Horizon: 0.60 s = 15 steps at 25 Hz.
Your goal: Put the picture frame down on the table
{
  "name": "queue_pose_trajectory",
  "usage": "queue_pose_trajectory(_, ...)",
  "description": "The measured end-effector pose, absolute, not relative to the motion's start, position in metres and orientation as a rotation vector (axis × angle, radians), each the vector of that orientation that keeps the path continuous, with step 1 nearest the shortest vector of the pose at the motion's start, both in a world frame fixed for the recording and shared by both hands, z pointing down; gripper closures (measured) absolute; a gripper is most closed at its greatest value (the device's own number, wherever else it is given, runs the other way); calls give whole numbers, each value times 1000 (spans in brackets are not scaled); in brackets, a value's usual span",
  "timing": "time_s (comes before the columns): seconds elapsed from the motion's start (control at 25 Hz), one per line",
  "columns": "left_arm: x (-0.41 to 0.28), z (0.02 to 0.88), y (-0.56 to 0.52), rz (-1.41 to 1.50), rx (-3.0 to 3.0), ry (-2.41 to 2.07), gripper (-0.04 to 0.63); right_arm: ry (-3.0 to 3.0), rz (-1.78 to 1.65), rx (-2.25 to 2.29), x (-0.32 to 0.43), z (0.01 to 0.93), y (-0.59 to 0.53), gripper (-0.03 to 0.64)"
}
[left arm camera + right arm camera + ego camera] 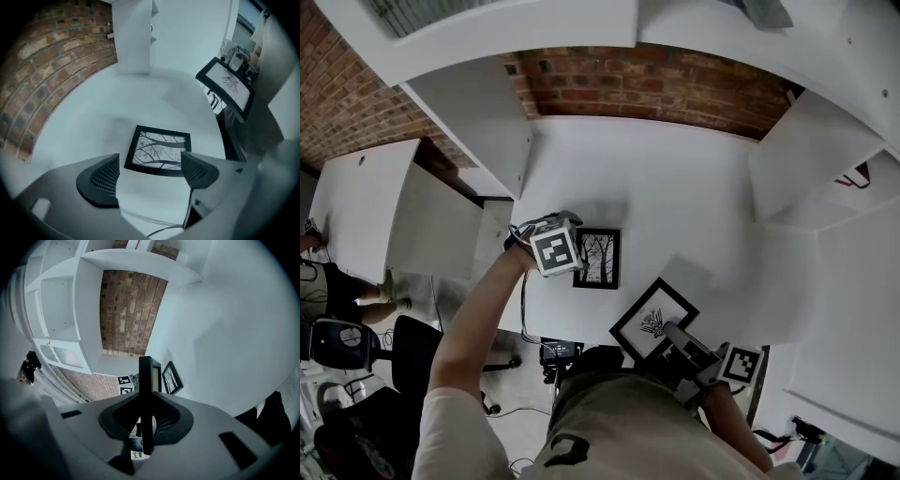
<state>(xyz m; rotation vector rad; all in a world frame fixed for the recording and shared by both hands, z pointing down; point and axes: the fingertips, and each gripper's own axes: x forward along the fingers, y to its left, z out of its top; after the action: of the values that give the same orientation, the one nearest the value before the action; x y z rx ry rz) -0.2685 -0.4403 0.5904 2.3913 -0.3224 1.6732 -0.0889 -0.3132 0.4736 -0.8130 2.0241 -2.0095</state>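
While the left tongs are hanging wide open over the tree frame, the right tongs are clamping a second frame; seemingly by its edge.

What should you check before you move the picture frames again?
1. The black-framed tree picture lies flat on the white table: ok.
2. The left gripper has its jaws wide apart with nothing pinched, and the tree picture lies beyond them: ok.
3. The right gripper is shut on the edge of the black-framed leaf drawing: ok.
4. There is bare table to the right of the tree picture for the leaf drawing: ok.
5. The right gripper's hold is firm enough not to slip: cannot tell.
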Motion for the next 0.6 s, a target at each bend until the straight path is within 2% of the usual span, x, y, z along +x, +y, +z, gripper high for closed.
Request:
queue_pose_trajectory(0.2,-268,563,-405,1492,2431,-391,210,2046,-2009,-788,-92,471,-314,563)
queue_pose_trajectory(0.48,-275,529,-396,1427,2534,-517,212,2100,-2014,-740,-107,462,-309,563)
queue_pose_trajectory(0.52,-274,523,-397,1421,2565,-532,223,2109,-2007,-741,-108,460,-309,563)
queue_pose_trajectory(0.6,-271,510,-403,1396,2643,-588,324,2134,-1986,-744,-109,458,-310,563)
